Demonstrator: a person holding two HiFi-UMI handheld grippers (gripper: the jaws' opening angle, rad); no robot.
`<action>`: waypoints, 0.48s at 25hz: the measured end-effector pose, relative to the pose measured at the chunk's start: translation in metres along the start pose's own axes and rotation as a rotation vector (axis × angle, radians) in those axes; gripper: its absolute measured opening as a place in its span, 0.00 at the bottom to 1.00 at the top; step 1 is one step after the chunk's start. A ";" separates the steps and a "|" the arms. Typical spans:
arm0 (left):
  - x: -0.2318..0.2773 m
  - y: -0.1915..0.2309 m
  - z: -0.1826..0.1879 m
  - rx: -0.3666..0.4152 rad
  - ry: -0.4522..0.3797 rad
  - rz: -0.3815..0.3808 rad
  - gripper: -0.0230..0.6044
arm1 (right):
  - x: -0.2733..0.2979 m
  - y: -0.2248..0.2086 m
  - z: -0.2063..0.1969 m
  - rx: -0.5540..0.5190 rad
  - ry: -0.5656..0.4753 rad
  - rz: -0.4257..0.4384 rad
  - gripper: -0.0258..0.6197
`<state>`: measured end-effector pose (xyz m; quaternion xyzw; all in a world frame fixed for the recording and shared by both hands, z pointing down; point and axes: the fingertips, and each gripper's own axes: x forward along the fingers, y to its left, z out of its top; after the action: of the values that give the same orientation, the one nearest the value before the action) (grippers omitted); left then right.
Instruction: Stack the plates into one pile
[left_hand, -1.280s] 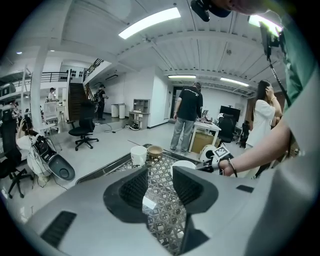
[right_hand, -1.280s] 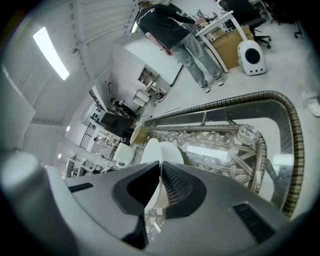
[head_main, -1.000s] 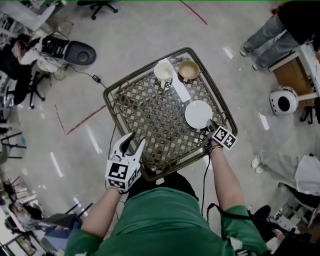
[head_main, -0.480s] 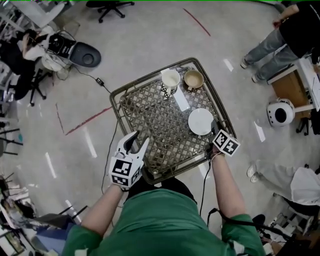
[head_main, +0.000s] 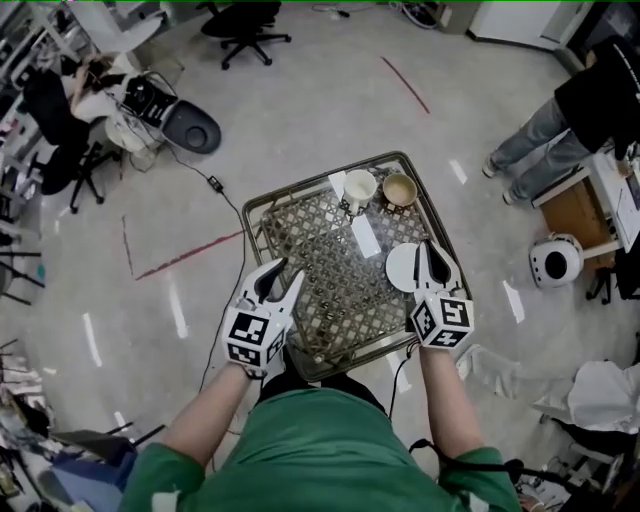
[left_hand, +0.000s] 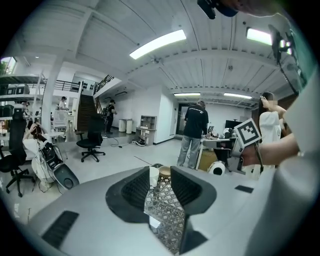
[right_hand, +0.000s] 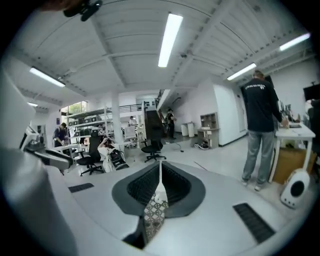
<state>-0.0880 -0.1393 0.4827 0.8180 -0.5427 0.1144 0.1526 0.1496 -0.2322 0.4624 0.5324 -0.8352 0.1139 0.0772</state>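
Observation:
A white plate (head_main: 400, 268) lies flat at the right side of the woven lattice table (head_main: 320, 260). My right gripper (head_main: 435, 250) hovers over the plate's right part and hides it. Its jaws have just been closing and stand together with only a thin slit and nothing between them (right_hand: 160, 165). My left gripper (head_main: 287, 270) is above the table's near left edge. Its jaws have just been closing a little but stay open and empty (left_hand: 161, 170). Through them I see the table (left_hand: 165, 215), a white cup (left_hand: 153, 176) and a brown bowl (left_hand: 164, 172).
At the table's far edge stand the white cup (head_main: 360, 185) and the brown bowl (head_main: 400, 188), with a white strip (head_main: 365, 235) lying near them. A person (head_main: 545, 135) stands at the right, beside a round white device (head_main: 553, 262). Office chairs and a cable are on the floor at left.
My right gripper has lifted from the plate's near edge, rolled so its marker cube faces up, and shut its jaws. The left gripper rose a little. The table looks smaller.

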 end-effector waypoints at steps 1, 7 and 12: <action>-0.004 0.000 0.003 0.007 -0.004 -0.001 0.26 | -0.005 0.011 0.011 -0.044 -0.022 0.016 0.09; -0.026 -0.001 0.023 0.033 -0.043 -0.002 0.26 | -0.032 0.063 0.065 -0.249 -0.136 0.064 0.09; -0.042 0.008 0.061 0.042 -0.114 0.011 0.26 | -0.051 0.099 0.106 -0.345 -0.211 0.105 0.09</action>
<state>-0.1108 -0.1288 0.4125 0.8232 -0.5524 0.0798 0.1038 0.0806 -0.1768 0.3371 0.4758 -0.8725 -0.0833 0.0735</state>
